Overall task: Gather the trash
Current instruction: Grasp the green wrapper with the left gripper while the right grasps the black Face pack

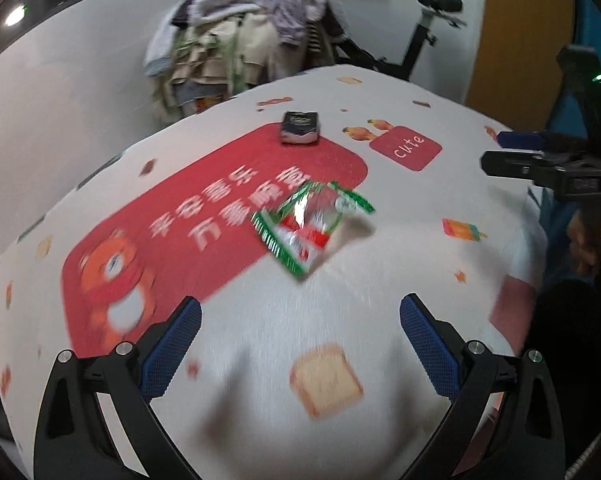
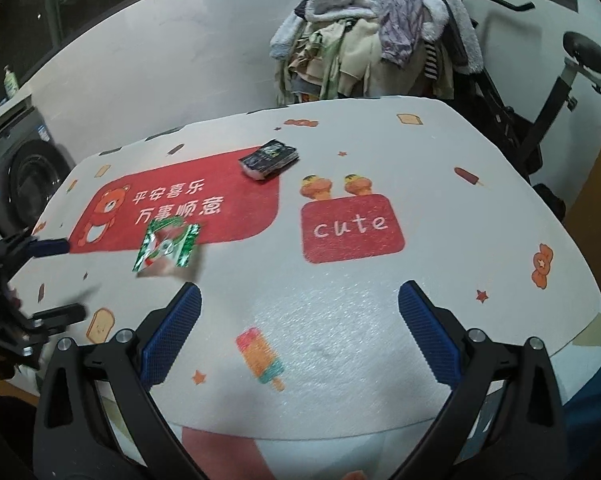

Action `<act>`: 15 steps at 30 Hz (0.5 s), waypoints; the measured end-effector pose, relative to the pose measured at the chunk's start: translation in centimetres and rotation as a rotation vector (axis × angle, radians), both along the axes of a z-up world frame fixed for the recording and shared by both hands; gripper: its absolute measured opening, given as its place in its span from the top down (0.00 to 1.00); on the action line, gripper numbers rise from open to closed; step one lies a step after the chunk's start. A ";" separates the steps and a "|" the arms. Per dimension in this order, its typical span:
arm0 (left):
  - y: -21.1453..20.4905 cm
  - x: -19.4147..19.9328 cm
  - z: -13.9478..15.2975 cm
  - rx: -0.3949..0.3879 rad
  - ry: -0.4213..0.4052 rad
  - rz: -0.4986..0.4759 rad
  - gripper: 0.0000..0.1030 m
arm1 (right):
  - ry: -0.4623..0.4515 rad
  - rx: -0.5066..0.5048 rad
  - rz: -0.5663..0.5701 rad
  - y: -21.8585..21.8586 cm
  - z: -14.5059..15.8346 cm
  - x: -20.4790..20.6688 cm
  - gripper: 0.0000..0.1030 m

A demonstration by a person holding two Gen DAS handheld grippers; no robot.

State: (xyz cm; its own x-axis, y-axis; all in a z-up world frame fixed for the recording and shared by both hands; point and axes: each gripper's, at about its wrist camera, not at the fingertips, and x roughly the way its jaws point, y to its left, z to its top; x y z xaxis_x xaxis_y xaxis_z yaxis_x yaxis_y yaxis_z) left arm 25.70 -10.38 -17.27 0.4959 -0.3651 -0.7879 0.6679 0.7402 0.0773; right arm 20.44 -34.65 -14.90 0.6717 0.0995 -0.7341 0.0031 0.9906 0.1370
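A crumpled green, red and silver wrapper (image 1: pixel 308 226) lies on the patterned tablecloth (image 1: pixel 340 300), ahead of my left gripper (image 1: pixel 300 320), which is open and empty above the cloth. The wrapper also shows in the right wrist view (image 2: pixel 166 249), left of my right gripper (image 2: pixel 299 312), which is open and empty. A dark packet (image 1: pixel 299 127) lies farther back on the red panel; it also shows in the right wrist view (image 2: pixel 269 159). The right gripper appears at the right edge of the left view (image 1: pixel 548 164); the left gripper shows at the left edge of the right view (image 2: pixel 40 280).
A heap of clothes (image 2: pixel 376 36) stands behind the table. An exercise bike (image 2: pixel 540 100) is at the back right. A washing machine (image 2: pixel 24 176) stands at the left. The table edge (image 2: pixel 580 332) curves round on the right.
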 end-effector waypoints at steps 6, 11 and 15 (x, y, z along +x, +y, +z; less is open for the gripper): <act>-4.1 3.6 -1.7 0.114 -0.021 -0.050 0.12 | 0.013 0.010 -0.027 -1.8 -0.7 0.9 0.06; -5.6 5.7 -3.3 0.153 0.010 -0.013 0.35 | 0.021 0.025 -0.038 -2.7 -1.2 1.4 0.06; -4.8 6.4 -3.5 0.108 0.050 0.032 0.85 | 0.018 0.033 -0.026 -2.7 -1.2 2.0 0.06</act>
